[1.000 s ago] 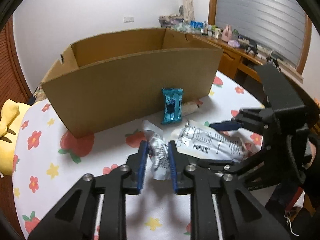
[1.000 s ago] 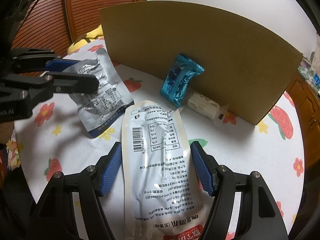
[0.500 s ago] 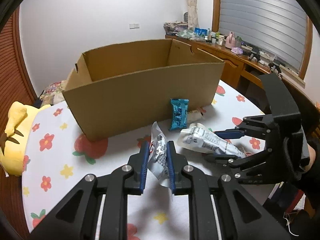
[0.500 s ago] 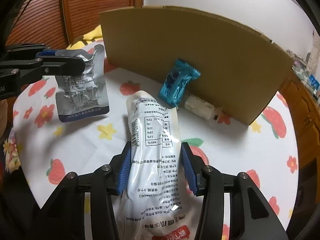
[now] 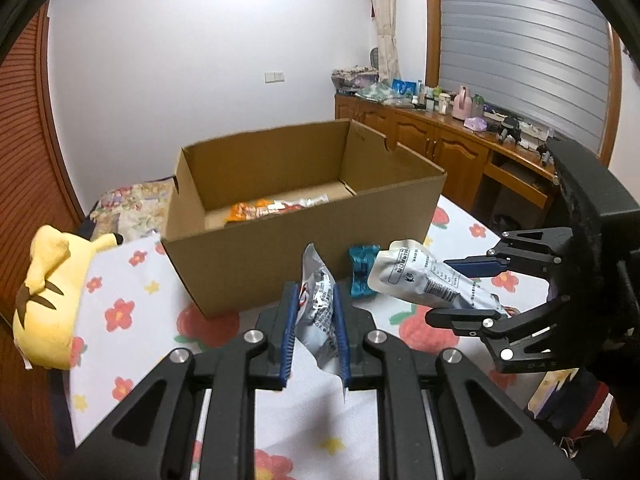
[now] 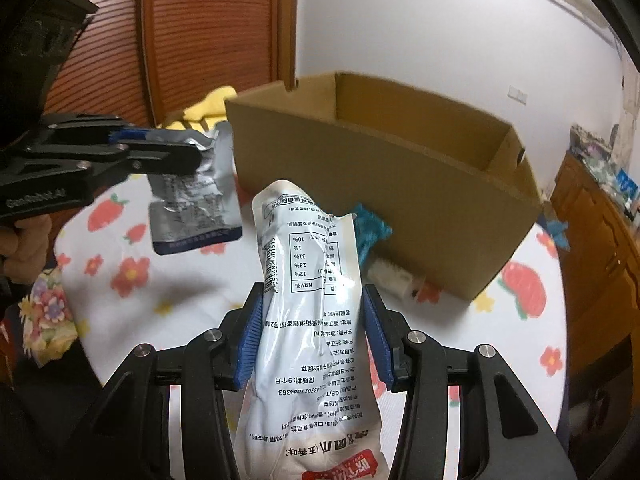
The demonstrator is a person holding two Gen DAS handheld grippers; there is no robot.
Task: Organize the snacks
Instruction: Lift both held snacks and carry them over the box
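My left gripper [image 5: 314, 300] is shut on a crumpled silver snack pouch [image 5: 318, 312], held above the table in front of the open cardboard box [image 5: 304, 216]. It also shows in the right wrist view [image 6: 196, 200]. My right gripper [image 6: 312, 320] is shut on a long white snack pouch [image 6: 312, 312], lifted off the table; it shows in the left wrist view [image 5: 432, 284] too. A teal snack packet [image 5: 360, 272] leans against the box front, with a small white packet [image 6: 394, 280] beside it. Orange and silver snacks [image 5: 272, 208] lie inside the box.
The floral tablecloth [image 5: 132, 320] covers a round table. A yellow plush toy [image 5: 48, 292] sits at the table's left edge. A wooden sideboard [image 5: 460, 140] with clutter stands behind on the right.
Both grippers rose with their pouches. The right gripper closed on the white pouch and lifted it off the table. The box interior has come into view.
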